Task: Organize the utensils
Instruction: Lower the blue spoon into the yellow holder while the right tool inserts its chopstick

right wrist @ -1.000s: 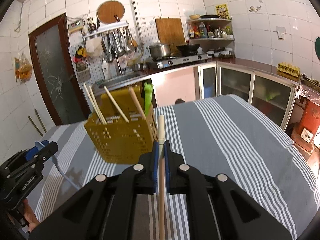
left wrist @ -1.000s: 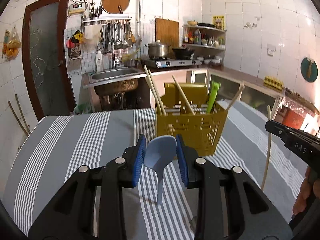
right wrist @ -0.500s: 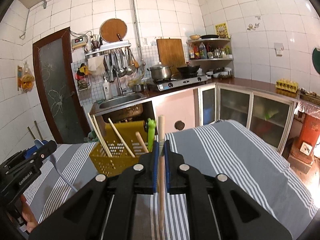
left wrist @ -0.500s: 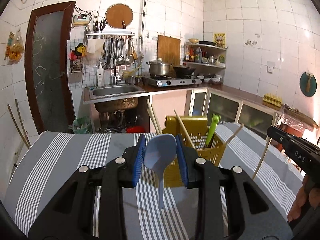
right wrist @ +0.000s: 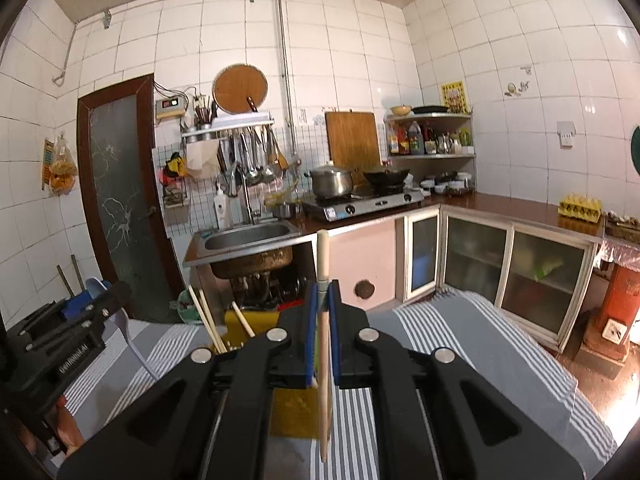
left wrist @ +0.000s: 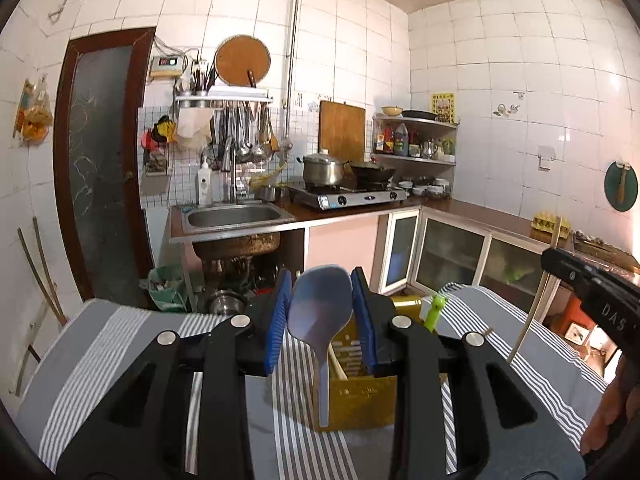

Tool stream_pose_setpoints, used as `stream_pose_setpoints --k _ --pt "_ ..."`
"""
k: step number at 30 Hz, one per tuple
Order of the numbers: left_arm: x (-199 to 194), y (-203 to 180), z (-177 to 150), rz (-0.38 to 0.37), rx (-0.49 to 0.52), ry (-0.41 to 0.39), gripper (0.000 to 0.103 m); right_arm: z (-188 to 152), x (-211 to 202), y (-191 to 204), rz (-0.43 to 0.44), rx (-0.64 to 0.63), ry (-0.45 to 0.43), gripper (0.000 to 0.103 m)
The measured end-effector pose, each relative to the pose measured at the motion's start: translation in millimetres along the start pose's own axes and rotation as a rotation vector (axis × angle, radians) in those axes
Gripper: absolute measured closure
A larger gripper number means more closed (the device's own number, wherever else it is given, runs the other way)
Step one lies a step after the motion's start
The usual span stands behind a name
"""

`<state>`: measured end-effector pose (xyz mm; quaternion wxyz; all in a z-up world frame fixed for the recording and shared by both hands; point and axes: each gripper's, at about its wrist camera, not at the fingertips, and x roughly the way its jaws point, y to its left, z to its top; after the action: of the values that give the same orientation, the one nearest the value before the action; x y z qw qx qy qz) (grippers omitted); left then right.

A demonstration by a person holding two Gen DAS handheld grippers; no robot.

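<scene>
My left gripper [left wrist: 320, 320] is shut on the bowl of a pale blue plastic spoon [left wrist: 320, 312], whose handle hangs down in front of the yellow perforated utensil basket [left wrist: 360, 396]. The basket stands on the striped tablecloth and holds chopsticks and a green utensil [left wrist: 436, 312]. My right gripper [right wrist: 323, 336] is shut on a single wooden chopstick [right wrist: 323, 264], held upright above the basket [right wrist: 240, 328]. In the right wrist view the left gripper [right wrist: 96, 312] shows at the left edge with the blue spoon [right wrist: 132, 340]. The right gripper [left wrist: 592, 284] appears at the right edge of the left wrist view.
The table carries a grey cloth with white stripes [left wrist: 100, 352]. Behind it are a steel sink [left wrist: 236, 216], a gas stove with a pot [left wrist: 324, 170], glass-front cabinets [right wrist: 500, 260] and a dark door [left wrist: 104, 160]. A person's hand [left wrist: 612, 416] holds the right gripper.
Both grippers have risen with the spoon and the chopstick still in them. The basket and table have dropped lower in both views, and more wall and ceiling show.
</scene>
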<state>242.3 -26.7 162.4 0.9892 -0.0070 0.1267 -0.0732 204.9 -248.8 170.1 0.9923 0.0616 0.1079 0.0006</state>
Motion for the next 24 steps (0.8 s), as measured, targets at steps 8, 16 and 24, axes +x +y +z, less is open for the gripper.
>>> stream_pose_setpoints --k 8,16,24 --pt "6.2 -6.8 29.0 0.005 0.017 -0.057 0.073 41.5 1.8 13.7 0.045 0.001 -0.077 0.097" --pt "20.9 -14.3 77.2 -0.047 -0.001 -0.133 0.073 76.2 25.6 32.6 0.047 -0.013 -0.118 0.097" --pt "74.9 -14.8 48.0 -0.053 -0.044 -0.074 0.073 51.3 74.1 33.0 0.008 -0.044 -0.066 0.097"
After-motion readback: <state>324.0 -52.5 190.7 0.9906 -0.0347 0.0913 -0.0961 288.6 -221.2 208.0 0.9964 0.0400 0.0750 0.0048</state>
